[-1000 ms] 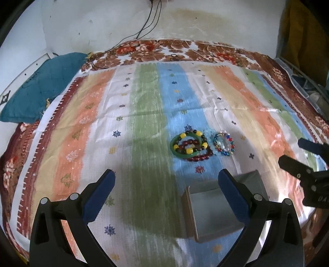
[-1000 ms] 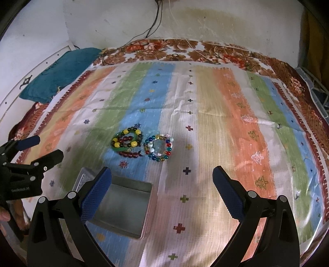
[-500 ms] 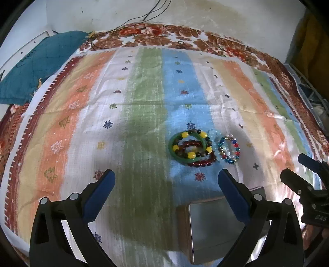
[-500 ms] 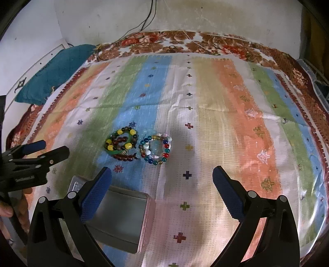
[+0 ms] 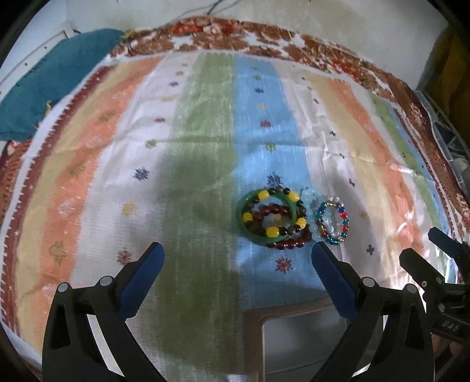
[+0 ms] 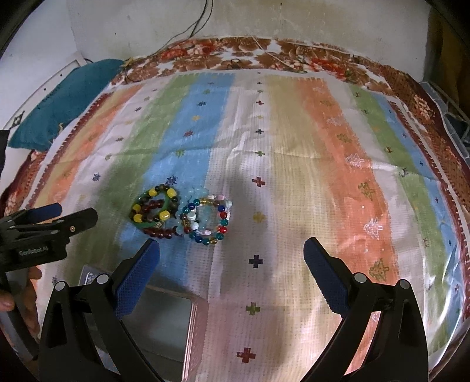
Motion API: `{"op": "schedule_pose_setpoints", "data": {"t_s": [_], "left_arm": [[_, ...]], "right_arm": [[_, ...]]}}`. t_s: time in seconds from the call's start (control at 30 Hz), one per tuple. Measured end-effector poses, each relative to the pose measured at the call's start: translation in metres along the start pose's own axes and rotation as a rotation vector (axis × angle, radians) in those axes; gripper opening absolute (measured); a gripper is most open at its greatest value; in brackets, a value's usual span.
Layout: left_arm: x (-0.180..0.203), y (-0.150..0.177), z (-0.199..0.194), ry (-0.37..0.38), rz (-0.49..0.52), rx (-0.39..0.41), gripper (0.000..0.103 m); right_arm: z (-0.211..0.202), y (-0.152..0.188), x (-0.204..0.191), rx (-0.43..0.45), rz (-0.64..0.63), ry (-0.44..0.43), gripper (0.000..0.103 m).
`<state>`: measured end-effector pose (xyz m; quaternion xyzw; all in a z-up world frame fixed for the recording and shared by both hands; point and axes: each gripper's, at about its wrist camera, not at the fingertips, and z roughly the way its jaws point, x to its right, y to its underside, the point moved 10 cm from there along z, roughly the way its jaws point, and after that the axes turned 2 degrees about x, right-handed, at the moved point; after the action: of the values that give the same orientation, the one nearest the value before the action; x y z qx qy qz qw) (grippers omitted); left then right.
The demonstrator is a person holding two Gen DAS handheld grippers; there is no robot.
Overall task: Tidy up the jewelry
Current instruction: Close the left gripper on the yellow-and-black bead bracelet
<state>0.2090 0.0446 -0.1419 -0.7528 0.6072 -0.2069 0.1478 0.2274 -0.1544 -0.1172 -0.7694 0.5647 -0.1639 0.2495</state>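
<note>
Several bead bracelets lie in a cluster on a striped cloth. A green bangle with yellow and dark beads [image 5: 271, 217] [image 6: 154, 208] sits left of a multicoloured bead bracelet [image 5: 332, 222] [image 6: 207, 219]; dark red beads [image 5: 289, 242] and pale blue beads [image 6: 192, 192] lie among them. A grey metal tin [image 5: 305, 338] [image 6: 164, 320] stands open just in front of them. My left gripper [image 5: 236, 257] is open and empty, just short of the bracelets. My right gripper [image 6: 232, 252] is open and empty, to the right of the cluster; it shows in the left wrist view [image 5: 431, 249].
The striped cloth [image 6: 293, 147] covers a floral brown bedspread [image 6: 235, 55]. A teal cushion [image 5: 55, 82] lies at the far left. Black cables [image 6: 194, 26] hang on the white wall behind. Clutter sits off the right edge [image 5: 452, 141].
Both grippers have moved forward and lower toward the bracelets, which now look larger and nearer. The tin has slid down to the bottom of both views. Both grippers stay open.
</note>
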Motion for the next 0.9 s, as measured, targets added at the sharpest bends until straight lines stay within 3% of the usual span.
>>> {"op": "schedule_pose_setpoints", "data": {"t_s": [0.37,0.53,0.9], "left_arm": [[0.012,-0.001,0.013,0.019,0.012,-0.031,0.097],[0.010,-0.004,0.017,-0.034,0.052,-0.030,0.093],[0.011,-0.004,0.044,-0.029,0.039,-0.084,0.085]], "right_arm": [[0.015,0.000,0.003,-0.035,0.025,-0.016,0.099],[0.024,-0.003,0.005,-0.046,0.035,-0.020,0.099],[0.052,-0.001,0.008,-0.104,0.042,-0.018,0.099]]}}
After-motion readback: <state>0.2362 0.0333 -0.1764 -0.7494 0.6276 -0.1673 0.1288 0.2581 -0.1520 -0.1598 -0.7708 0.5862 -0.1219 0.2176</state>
